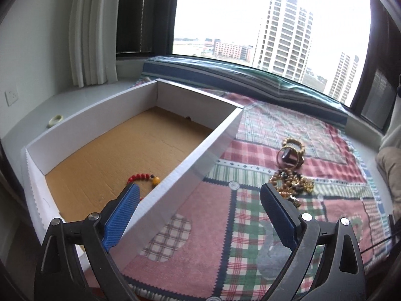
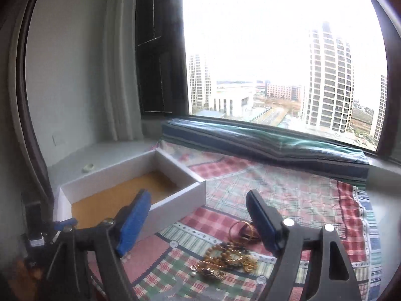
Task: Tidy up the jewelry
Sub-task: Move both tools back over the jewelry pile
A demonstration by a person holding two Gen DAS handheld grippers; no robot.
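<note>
Jaws of both grippers gape wide and empty. Right gripper point(image 2: 198, 220) is nearer the jewelry pile point(image 2: 225, 258) lying on the quilt just below it, right of the white box point(image 2: 180, 200); left gripper point(image 1: 200, 213) straddles the box wall.

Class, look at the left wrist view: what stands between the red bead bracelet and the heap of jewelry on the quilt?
The white box's side wall separates the red bead bracelet inside from the jewelry heap on the quilt.
</note>
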